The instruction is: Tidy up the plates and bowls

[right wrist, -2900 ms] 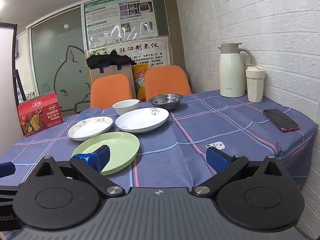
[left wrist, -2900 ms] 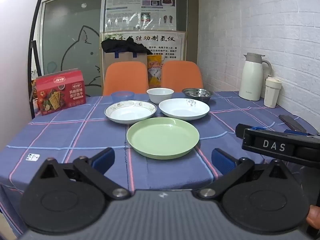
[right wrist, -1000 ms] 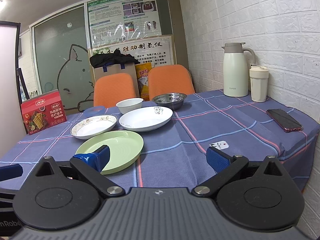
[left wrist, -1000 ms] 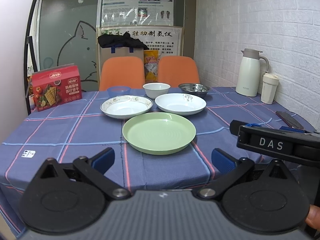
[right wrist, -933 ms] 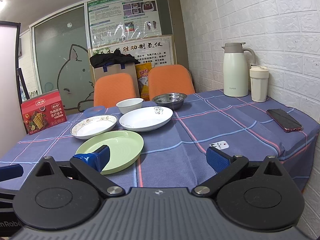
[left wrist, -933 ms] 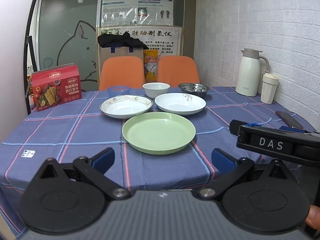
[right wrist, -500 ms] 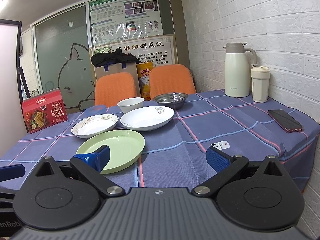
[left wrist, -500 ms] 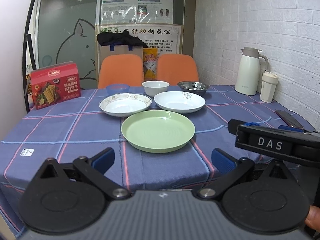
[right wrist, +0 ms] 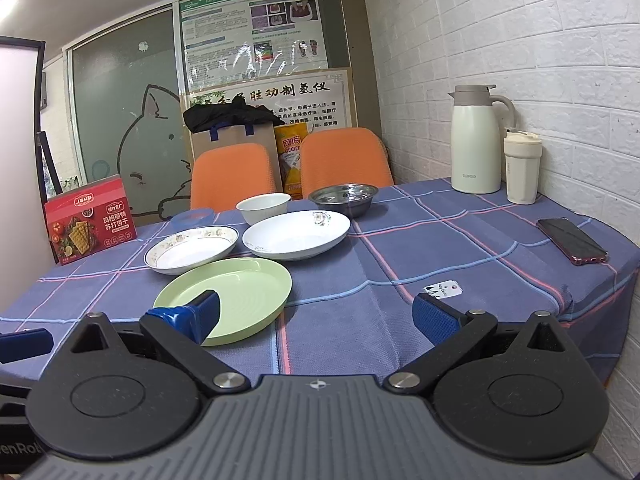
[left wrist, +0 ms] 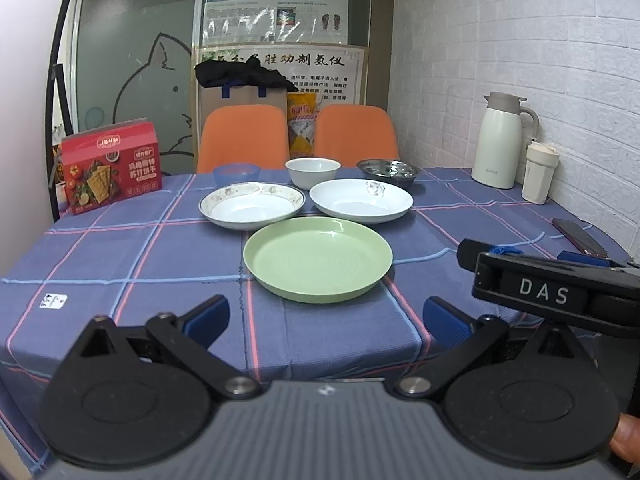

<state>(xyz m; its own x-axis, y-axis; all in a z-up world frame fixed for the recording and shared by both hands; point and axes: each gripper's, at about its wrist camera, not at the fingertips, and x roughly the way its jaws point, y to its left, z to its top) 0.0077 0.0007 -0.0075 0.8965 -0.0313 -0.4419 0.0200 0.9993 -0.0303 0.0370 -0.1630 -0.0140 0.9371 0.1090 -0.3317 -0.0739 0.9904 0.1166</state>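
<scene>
Both hand-held grippers, left (left wrist: 324,316) and right (right wrist: 316,312), gape wide and empty, edged slightly nearer the untouched round pale-green plate (left wrist: 318,258); organizing hasn't begun.

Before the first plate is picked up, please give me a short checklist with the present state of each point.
1. Left gripper open and holding nothing: ok.
2. Right gripper open and holding nothing: ok.
3. Green plate lies flat, nothing on it: ok.
4. Two white plates behind, floral-rim plate and white plate, not stacked: ok.
5. Phone away from the plates: ok.
6. Gripper fits the green plate's rim: cannot tell.
</scene>
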